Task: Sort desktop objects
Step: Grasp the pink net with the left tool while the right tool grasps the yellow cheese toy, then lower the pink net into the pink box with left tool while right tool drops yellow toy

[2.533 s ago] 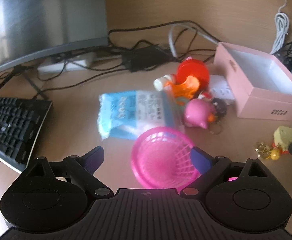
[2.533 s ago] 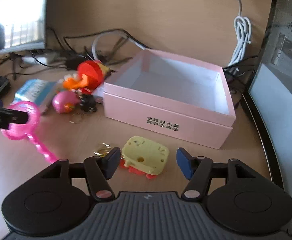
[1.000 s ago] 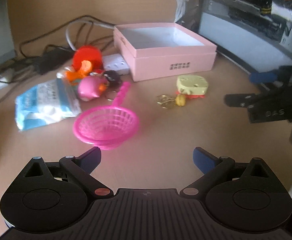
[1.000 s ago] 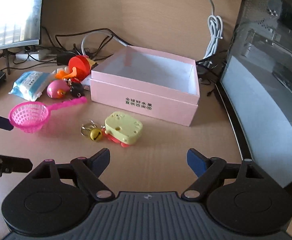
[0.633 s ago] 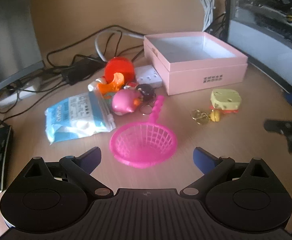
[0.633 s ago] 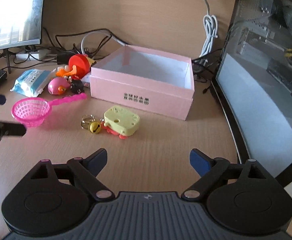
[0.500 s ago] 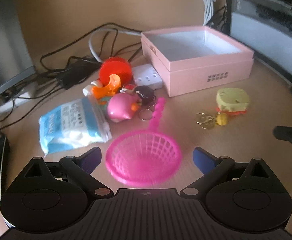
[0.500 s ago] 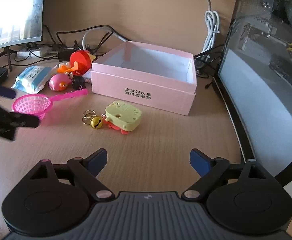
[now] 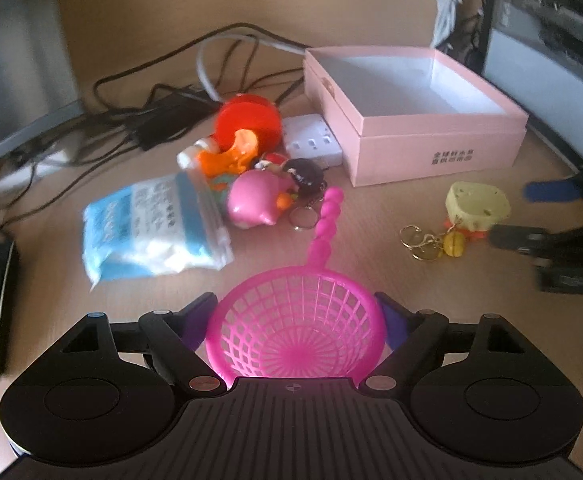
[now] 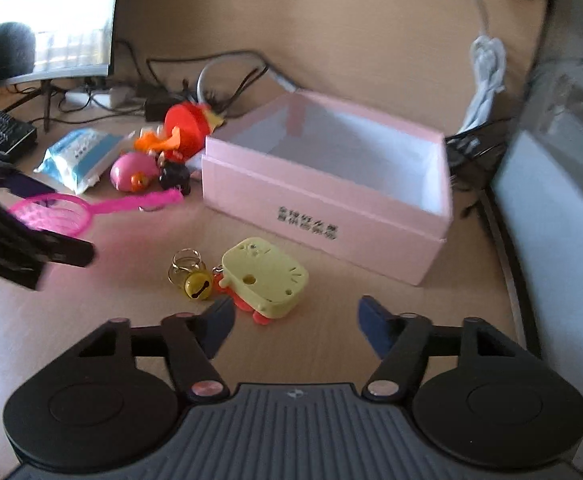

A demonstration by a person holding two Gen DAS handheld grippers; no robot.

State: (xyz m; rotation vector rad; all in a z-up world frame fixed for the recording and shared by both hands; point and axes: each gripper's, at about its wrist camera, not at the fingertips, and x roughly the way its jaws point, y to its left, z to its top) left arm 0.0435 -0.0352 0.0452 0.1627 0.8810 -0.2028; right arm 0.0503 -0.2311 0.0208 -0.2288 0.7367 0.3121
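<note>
A pink net strainer (image 9: 295,332) sits on the desk between my left gripper's (image 9: 294,318) fingers. The jaws are closing and both pads meet its rim; its beaded handle points away. My right gripper (image 10: 295,320) is open and its jaws are closing. A yellow cat-face keychain toy (image 10: 265,276) with a gold bell (image 10: 197,288) lies just ahead of its fingertips, nearer the left one, untouched. The open pink box (image 10: 311,200) stands behind the toy. In the right wrist view the left gripper (image 10: 67,220) straddles the strainer (image 10: 51,208).
A blue tissue pack (image 9: 151,224), a pink pig toy (image 9: 255,200) and a red-orange toy (image 9: 247,124) cluster left of the box (image 9: 431,148). Cables and a white power strip (image 9: 311,140) lie behind. A keyboard (image 10: 3,132) and monitor are at left, a computer case (image 10: 563,200) at right.
My left gripper came down over the strainer and narrowed onto its rim. My right gripper moved in low towards the yellow toy and its jaws narrowed.
</note>
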